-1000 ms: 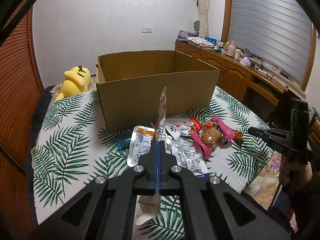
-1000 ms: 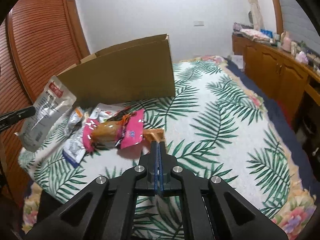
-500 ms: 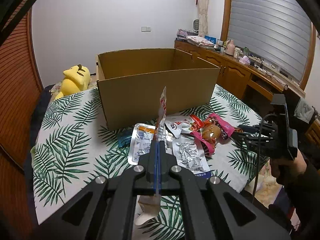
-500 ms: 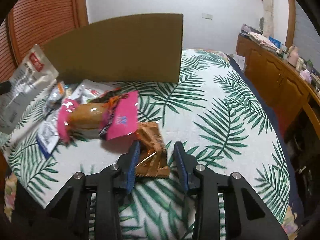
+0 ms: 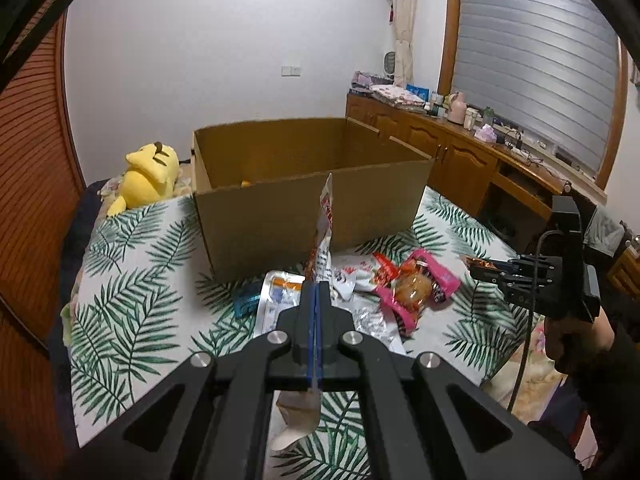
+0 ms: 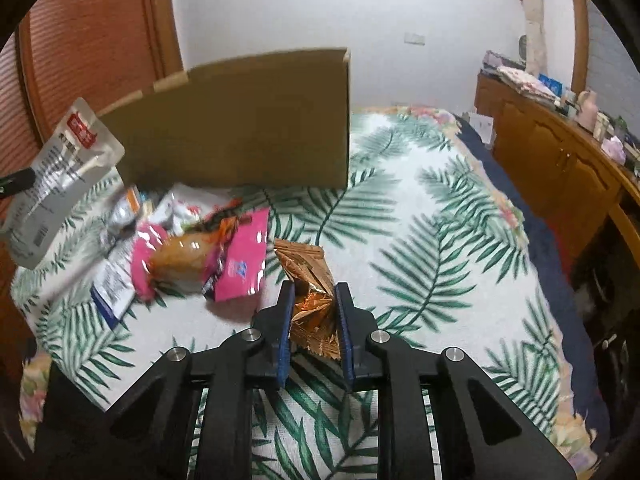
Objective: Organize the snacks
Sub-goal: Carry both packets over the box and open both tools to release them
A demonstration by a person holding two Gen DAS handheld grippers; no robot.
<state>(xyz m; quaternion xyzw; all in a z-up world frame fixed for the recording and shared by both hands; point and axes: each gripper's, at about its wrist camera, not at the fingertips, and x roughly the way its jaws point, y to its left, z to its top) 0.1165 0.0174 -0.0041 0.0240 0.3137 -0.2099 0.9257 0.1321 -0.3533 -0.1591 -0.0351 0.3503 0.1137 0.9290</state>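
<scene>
The left tongs [image 5: 316, 300] are pressed together on a white pouch [image 5: 325, 224] with a red label, pinching it near its lower end so that it stands edge-on above the bed [image 5: 132, 280], a little way in front of the cardboard box [image 5: 304, 200]. In the right wrist view the same pouch [image 6: 60, 184] hangs flat-side on at the left edge, clear of the bedspread. The right tongs [image 6: 314, 312] are closing around an orange foil packet [image 6: 310, 288]; the packet sits crumpled between the two blue pads, both of which touch its sides, and in the left wrist view it is carried above the bed at the tips of those tongs [image 5: 486, 270], with a hand [image 5: 576, 340] in a dark sleeve gripping the handle behind. The remaining snacks lie in a loose pile on the palm-leaf bedspread just in front of the box: a pink-wrapped bun [image 5: 416, 288], a red and white packet [image 5: 360, 276], a silver pack with an orange corner [image 5: 280, 300], and a small blue packet [image 5: 246, 300]. The box stands open at the top, and a small yellow-orange thing shows low inside it. A yellow plush toy [image 5: 150, 176] rests beside the box on its left. A wooden sideboard [image 5: 460, 148] with bottles and folded cloth runs along the window wall.
</scene>
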